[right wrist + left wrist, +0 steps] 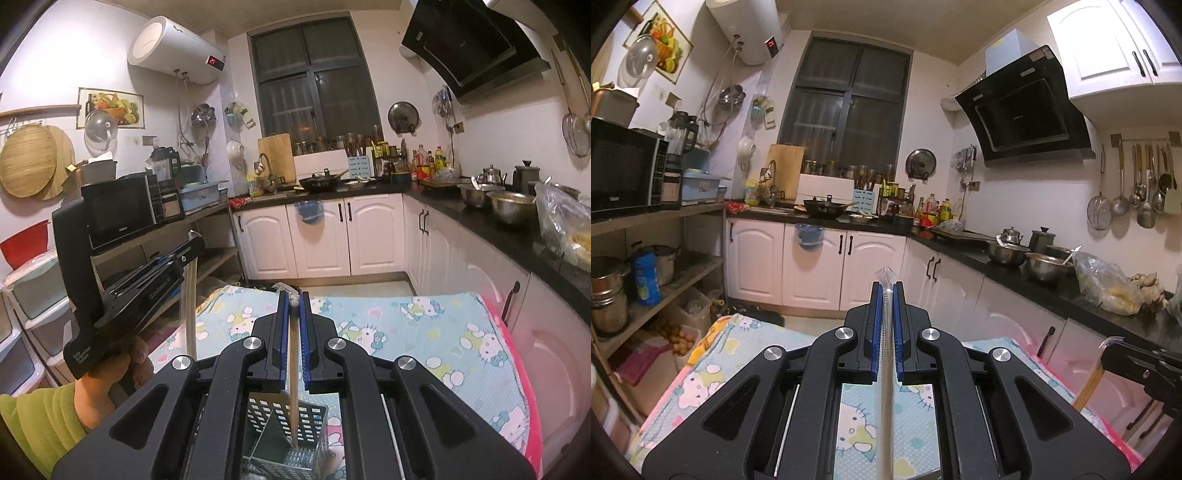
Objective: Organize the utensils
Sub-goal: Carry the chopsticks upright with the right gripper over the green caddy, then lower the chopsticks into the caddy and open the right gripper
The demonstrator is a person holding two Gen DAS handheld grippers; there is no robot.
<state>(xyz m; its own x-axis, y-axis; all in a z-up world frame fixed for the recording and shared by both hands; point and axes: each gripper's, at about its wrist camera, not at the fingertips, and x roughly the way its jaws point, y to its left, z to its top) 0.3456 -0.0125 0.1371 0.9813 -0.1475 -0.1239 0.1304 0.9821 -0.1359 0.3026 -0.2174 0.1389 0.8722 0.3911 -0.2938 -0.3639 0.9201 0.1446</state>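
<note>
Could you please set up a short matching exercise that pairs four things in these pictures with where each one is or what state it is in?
Things:
1. Left tool
2. Right tool
3. Perforated utensil caddy
4. Wok

Places or states:
A. On the far counter below the window
B. Shut on a wooden chopstick whose tip points down into a compartment
C. Shut on a silvery wrapped utensil
D. Standing on the cartoon-cat cloth, directly below the right tool

Pairs: 1-C, 2-B, 3-D, 4-A
</note>
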